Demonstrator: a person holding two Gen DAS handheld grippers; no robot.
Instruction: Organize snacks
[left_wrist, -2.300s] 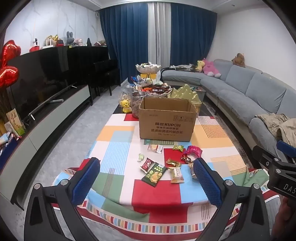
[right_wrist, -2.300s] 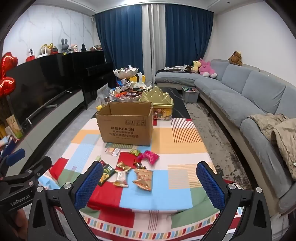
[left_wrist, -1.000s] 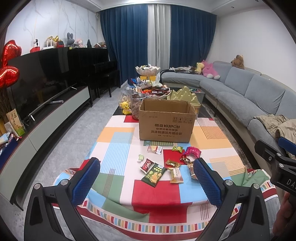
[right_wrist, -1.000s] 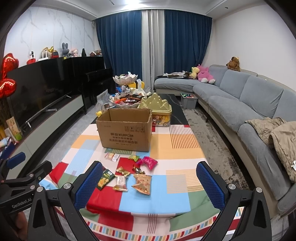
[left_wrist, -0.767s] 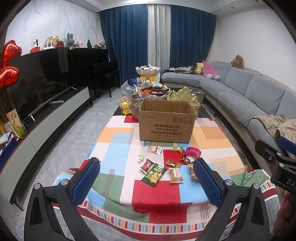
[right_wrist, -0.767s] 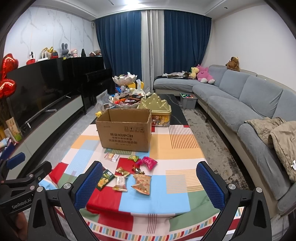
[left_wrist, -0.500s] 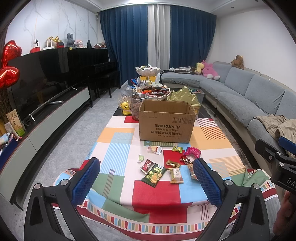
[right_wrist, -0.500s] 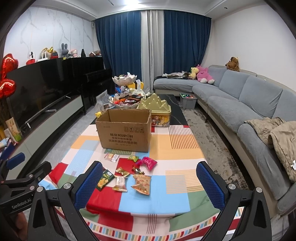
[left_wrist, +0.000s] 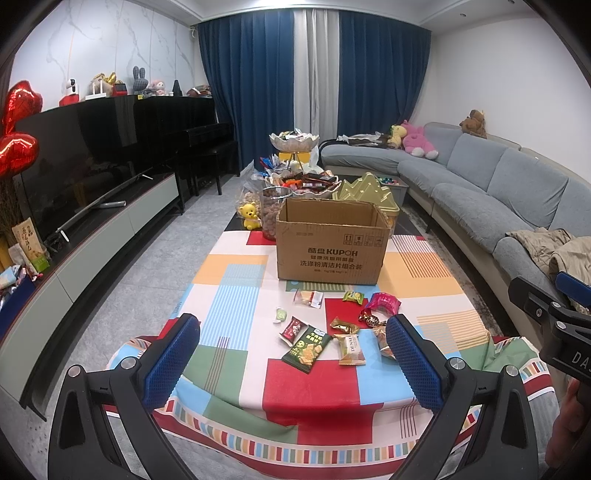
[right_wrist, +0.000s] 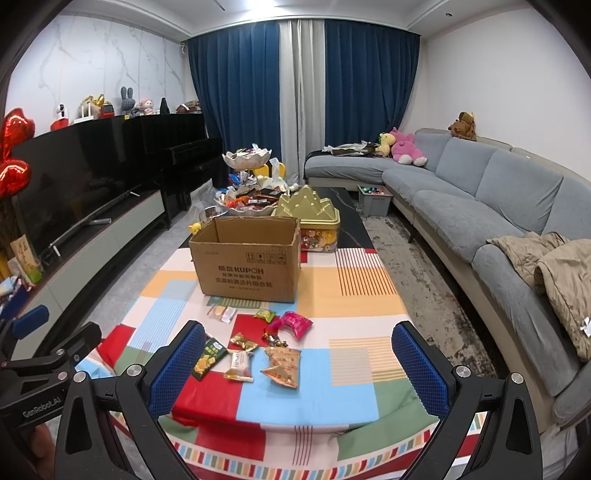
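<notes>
A table (right_wrist: 354, 295) covered by a colourful patchwork cloth is being viewed between the wide-spread blue fingers (right_wrist: 177, 373) of the right gripper (right_wrist: 295, 373), which is being held empty above the near edge. An open cardboard box (right_wrist: 247, 267) is standing upright on the cloth, with a gold tin (right_wrist: 312, 216) just behind it. Snack packets are lying scattered in front of the box: a pink packet (right_wrist: 293, 323), a green packet (right_wrist: 208, 356), a white packet (right_wrist: 238, 365) and an orange packet (right_wrist: 282, 365). The left gripper (right_wrist: 40, 365) is being seen at the left edge. A grey sofa (right_wrist: 480, 199) is lining the right wall.
</notes>
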